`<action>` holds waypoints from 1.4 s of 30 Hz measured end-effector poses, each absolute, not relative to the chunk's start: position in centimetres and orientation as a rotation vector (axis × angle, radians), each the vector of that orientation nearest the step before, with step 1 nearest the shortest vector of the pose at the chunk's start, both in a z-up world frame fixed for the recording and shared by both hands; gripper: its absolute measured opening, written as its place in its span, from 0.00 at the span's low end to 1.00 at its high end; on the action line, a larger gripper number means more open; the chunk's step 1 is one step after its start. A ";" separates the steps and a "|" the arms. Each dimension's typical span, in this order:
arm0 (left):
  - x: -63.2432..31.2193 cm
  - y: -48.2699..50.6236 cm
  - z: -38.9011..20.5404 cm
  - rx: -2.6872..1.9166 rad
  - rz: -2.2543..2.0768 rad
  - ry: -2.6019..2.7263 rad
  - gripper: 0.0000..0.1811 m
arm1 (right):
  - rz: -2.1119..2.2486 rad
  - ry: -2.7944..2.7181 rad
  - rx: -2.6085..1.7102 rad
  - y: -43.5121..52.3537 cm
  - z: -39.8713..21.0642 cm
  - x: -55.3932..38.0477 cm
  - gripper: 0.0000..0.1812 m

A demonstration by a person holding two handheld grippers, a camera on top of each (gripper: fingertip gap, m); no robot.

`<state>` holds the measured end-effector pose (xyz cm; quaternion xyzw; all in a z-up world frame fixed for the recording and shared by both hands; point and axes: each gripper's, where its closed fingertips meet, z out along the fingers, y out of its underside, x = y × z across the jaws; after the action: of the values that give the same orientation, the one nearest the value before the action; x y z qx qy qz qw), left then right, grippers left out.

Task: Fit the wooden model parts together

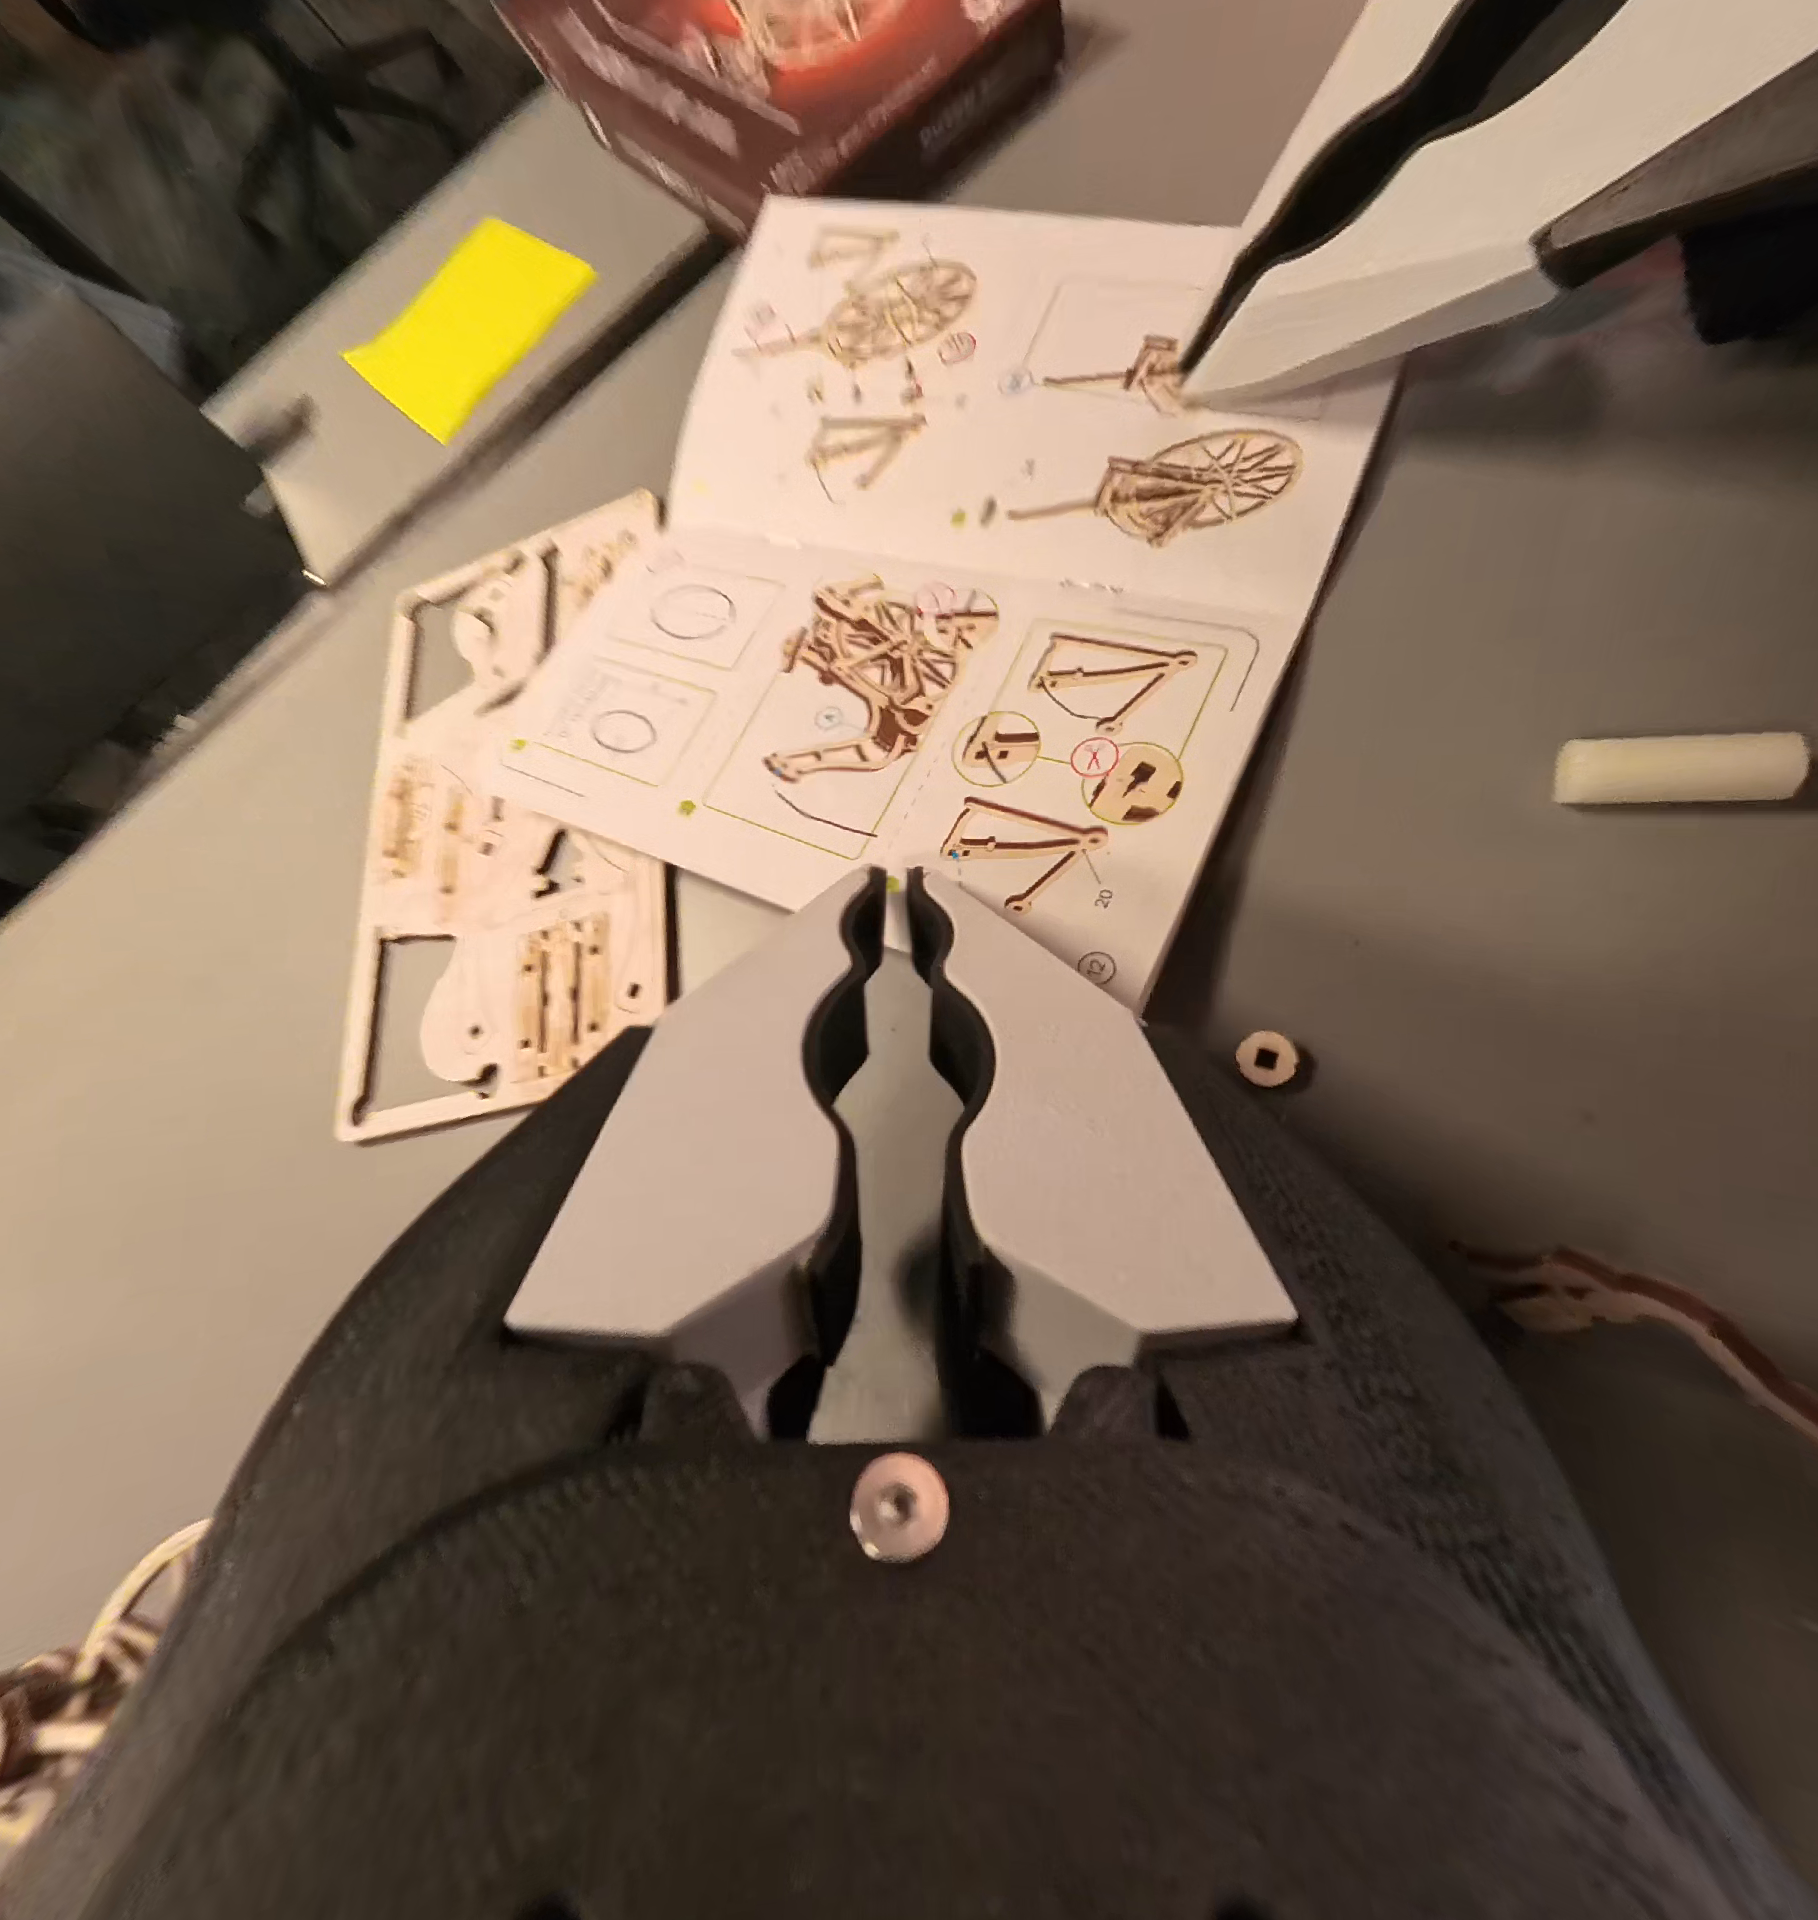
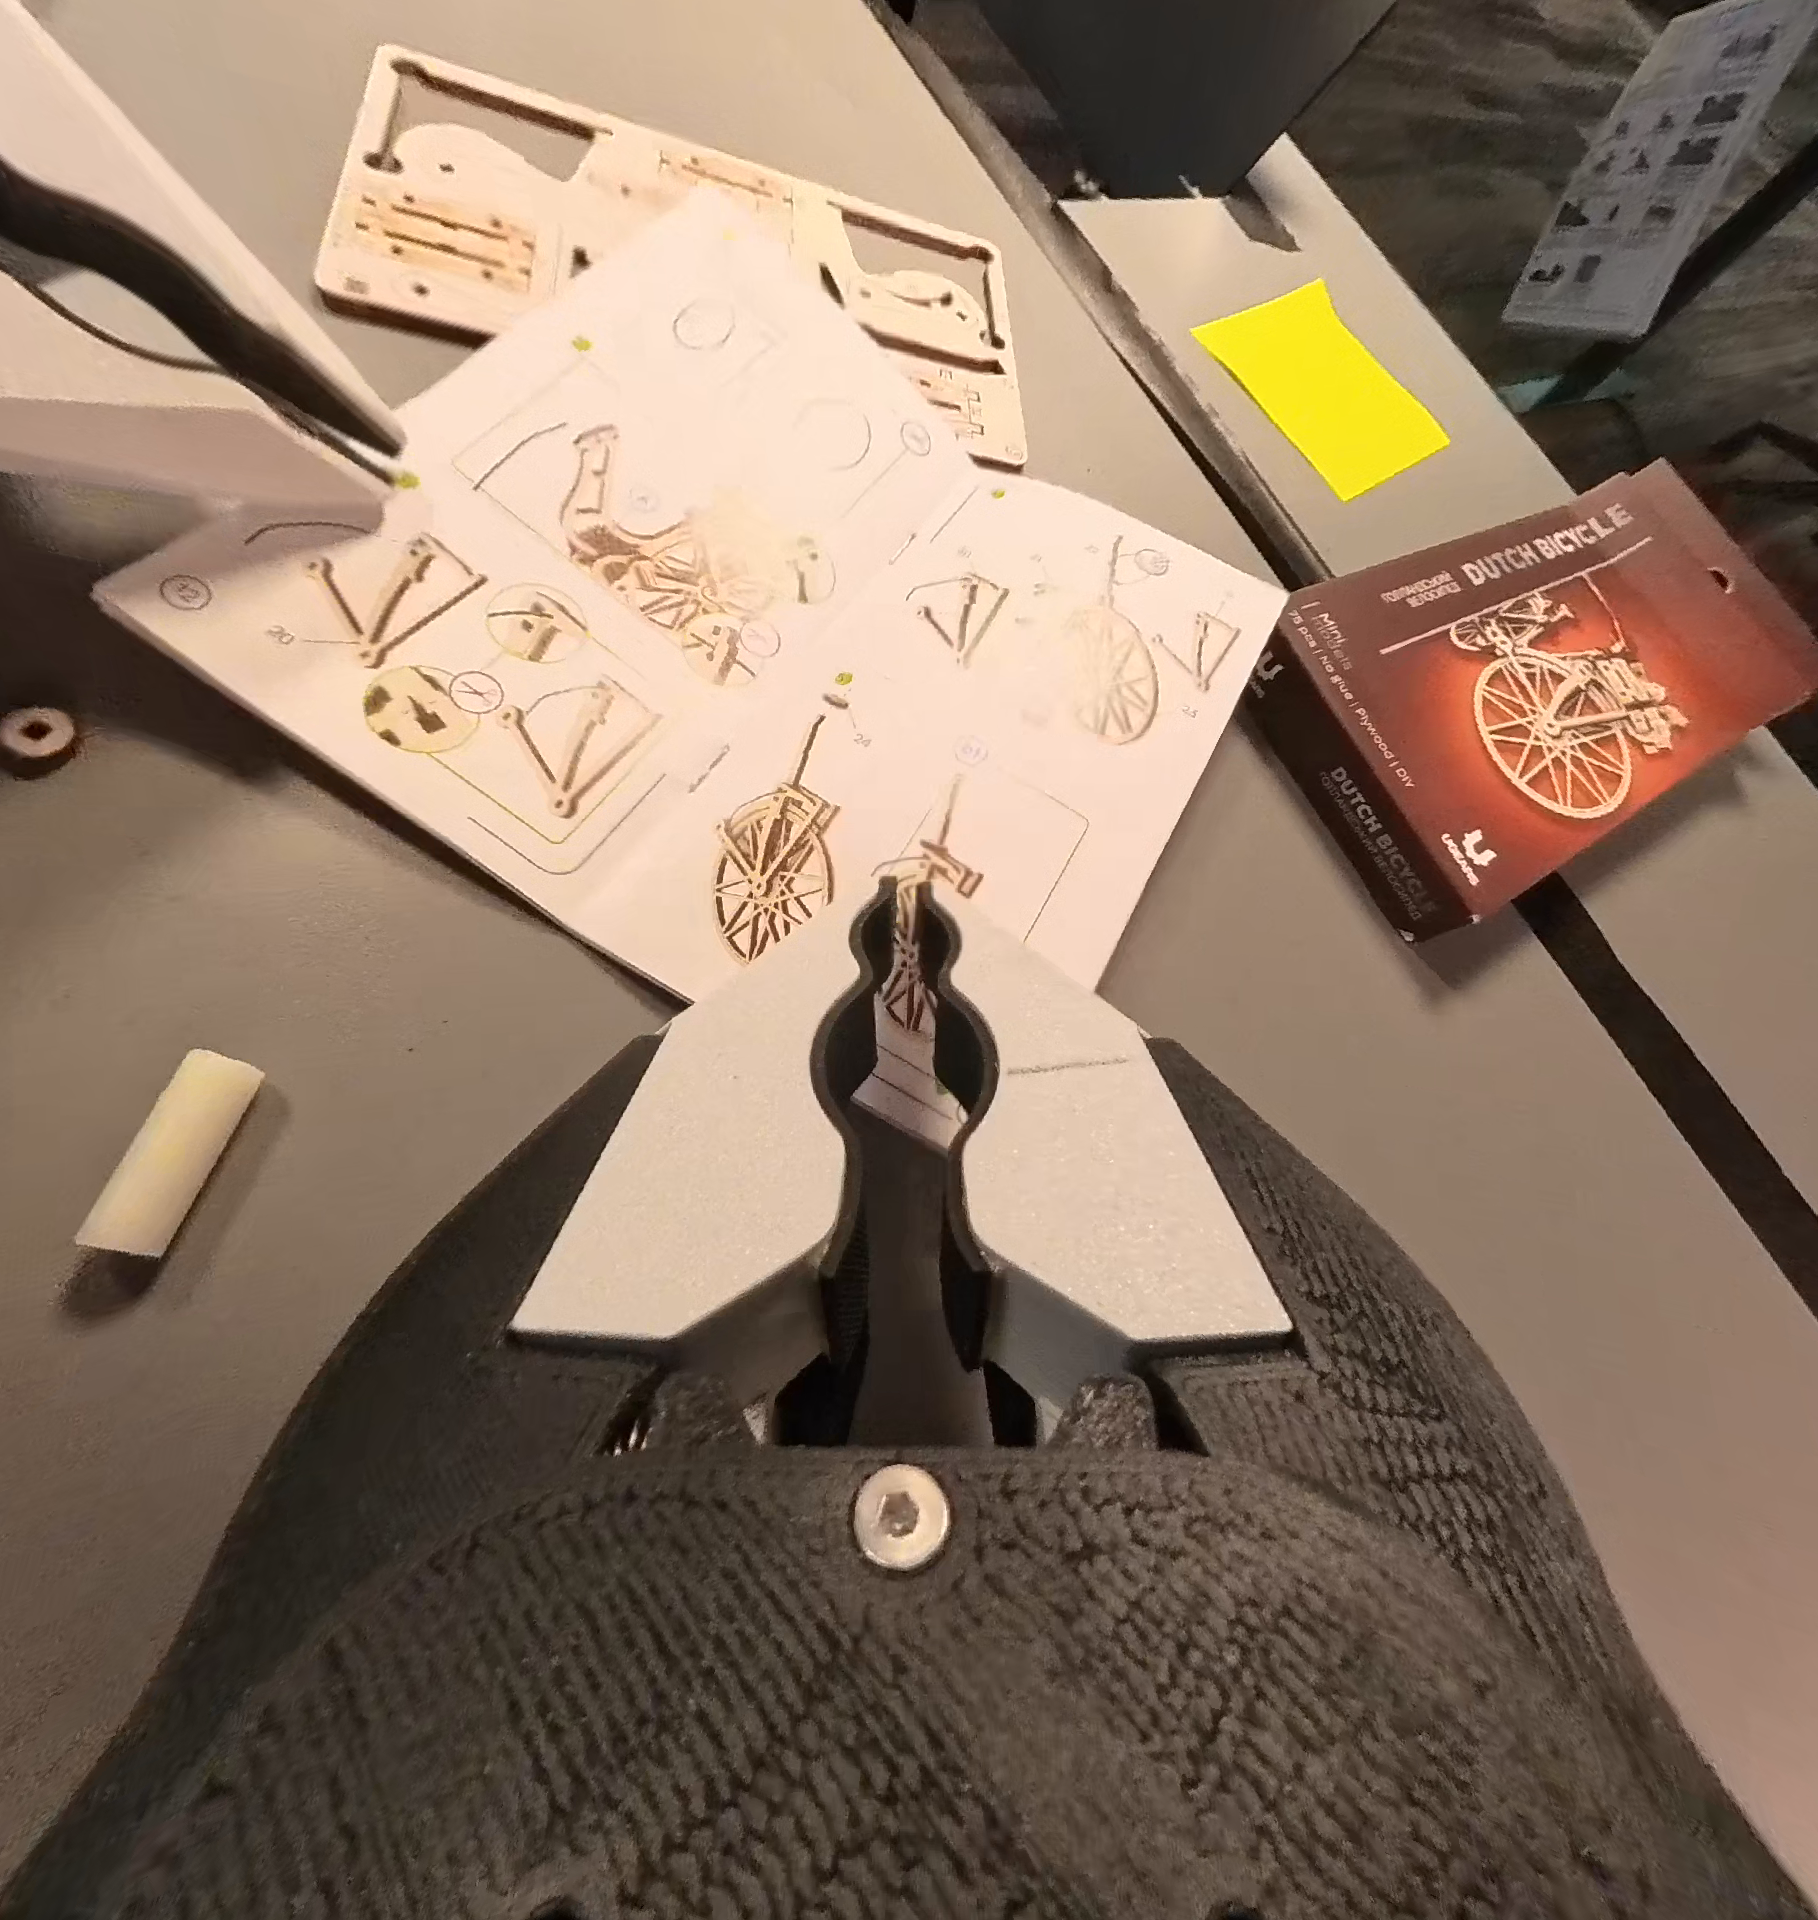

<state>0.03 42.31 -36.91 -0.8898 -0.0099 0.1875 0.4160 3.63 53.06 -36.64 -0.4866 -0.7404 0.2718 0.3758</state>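
A flat wooden parts sheet [image 1: 489, 935] lies on the grey table, partly under an open instruction sheet [image 1: 988, 520]. My left gripper [image 1: 889, 883] is shut to a narrow slit, its tips at the near edge of the instruction sheet. My right gripper [image 2: 910, 896] is also shut, tips down on the instruction sheet [image 2: 780, 582]; it shows in the left wrist view [image 1: 1196, 364] at the top right. The left gripper [image 2: 391, 468] shows at the top left of the right wrist view. The parts sheet [image 2: 469, 229] lies beyond. Neither gripper holds a wooden part.
A small wooden washer [image 1: 1269, 1060] and a white cylinder [image 1: 1679, 767] lie on the table. A dark-edged wooden part [image 1: 1632, 1320] lies at the right, a spoked wooden assembly [image 1: 22, 1725] at the bottom left. The kit box [image 2: 1539, 707] and a yellow note [image 2: 1320, 390] sit near the table seam. One gripper's finger ends stand about 12 cm off the other's. Between my left fingertips and the small wooden washer [image 1: 1269, 1060] there is roughly 7 cm. The right camera catches it too, in the right wrist view [image 2: 41, 735].
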 end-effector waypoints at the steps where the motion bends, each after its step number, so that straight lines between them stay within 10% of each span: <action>1: 0.0 42.3 -36.6 -2.212 0.493 -0.022 0.02 | 0.710 -1.885 -1.250 53.1 -36.5 3.6 0.01; 24: -0.2 40.4 -25.9 -1.541 0.795 -0.006 0.15 | 0.842 -1.389 -0.866 54.8 -27.9 4.3 0.23; 31: 1.0 39.7 -24.2 -1.422 0.789 0.042 0.20 | 0.839 -1.405 -0.763 53.6 -27.4 4.8 0.17; 42: 0.9 39.9 -24.8 -1.450 0.699 0.037 0.00 | 0.847 -1.442 -0.739 53.0 -27.6 4.9 0.00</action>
<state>0.90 39.86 -24.83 -0.6492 0.0164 0.3131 0.6930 4.88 52.99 -27.59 -0.3202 -0.6246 0.3670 0.6105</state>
